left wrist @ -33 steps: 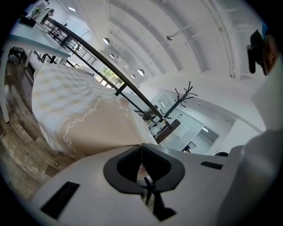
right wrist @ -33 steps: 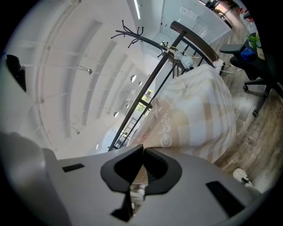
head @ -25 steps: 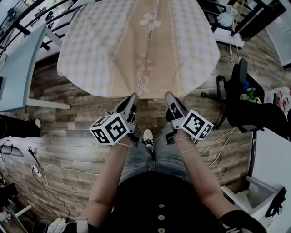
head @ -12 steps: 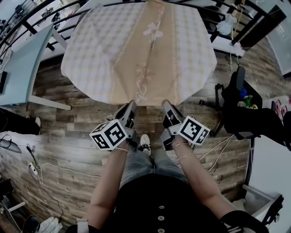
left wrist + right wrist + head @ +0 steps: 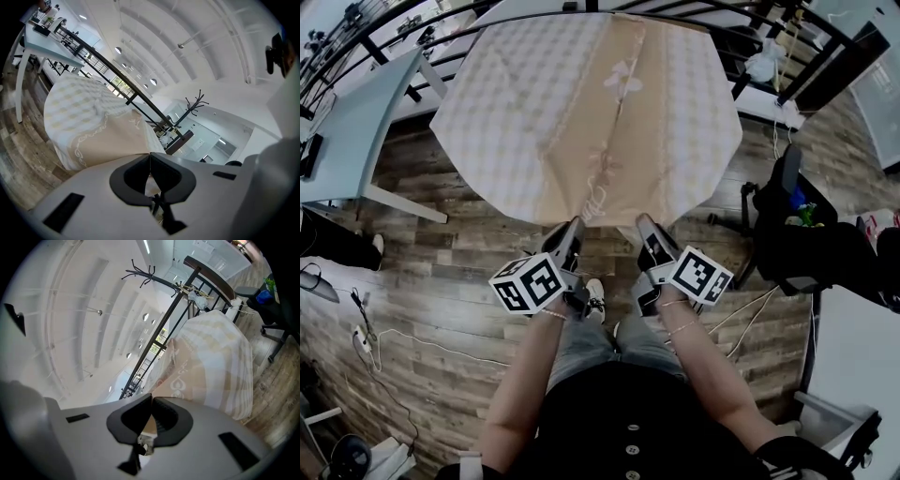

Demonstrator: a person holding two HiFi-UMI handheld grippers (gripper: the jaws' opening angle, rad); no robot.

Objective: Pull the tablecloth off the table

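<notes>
The tablecloth, white-checked with a beige embroidered band down the middle, drapes over a table that it hides fully. Its near hem hangs toward me. My left gripper and right gripper sit side by side at that hem, both shut on the cloth. In the left gripper view the tablecloth runs into the closed left gripper. In the right gripper view the tablecloth likewise ends pinched in the right gripper. The cloth lifts into a ridge from the grippers toward the far side.
A black office chair with small items stands at the right. A pale grey table is at the left, a black railing behind. Cables lie on the wood floor. My shoe is below the hem.
Both grippers have kept hold of the hem. The table with its cloth now sits a little farther up in the head view, and the central ridge in the cloth is sharper.
</notes>
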